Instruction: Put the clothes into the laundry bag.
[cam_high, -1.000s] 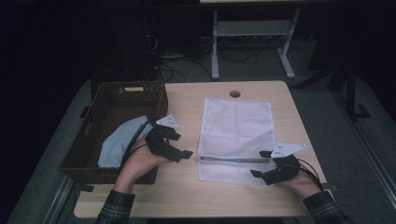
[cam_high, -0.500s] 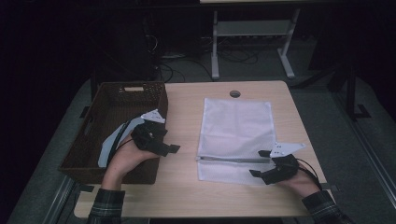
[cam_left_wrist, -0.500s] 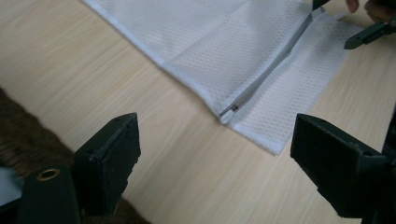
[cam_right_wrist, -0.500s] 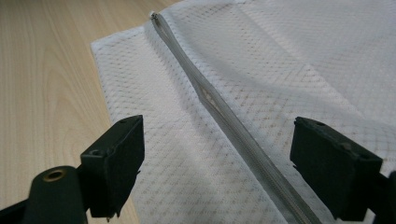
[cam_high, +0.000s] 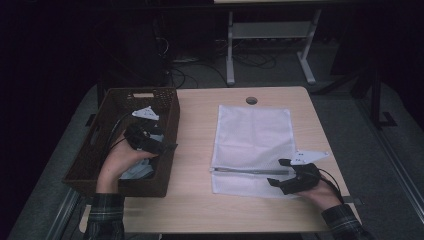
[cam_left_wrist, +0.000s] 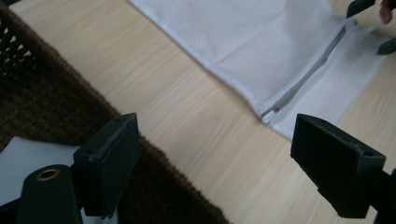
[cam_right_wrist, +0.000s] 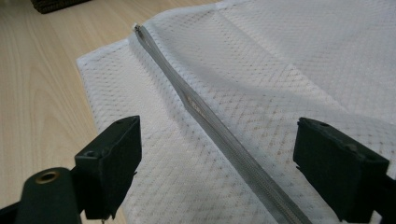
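**Jaws apart over basket and mesh bag**

The white mesh zippered bag (cam_high: 251, 145) lies flat mid-table, zipper (cam_right_wrist: 219, 128) near its front edge. The right gripper (cam_high: 286, 173) sits over that edge, jaws spread around the zipper, gripping nothing. The left gripper (cam_high: 162, 148), jaws wide and empty, hovers over the dark woven basket (cam_high: 169, 107); pale cloth (cam_high: 137, 170) inside is partly hidden. Bare wooden table (cam_high: 192, 150) separates basket and bag.

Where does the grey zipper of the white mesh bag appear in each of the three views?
High view: zipper, level strip across the mesh bag's near end.
Left gripper view: zipper, upper right, slanting.
Right gripper view: zipper, diagonal between the jaws.
Shared landmark: brown basket.
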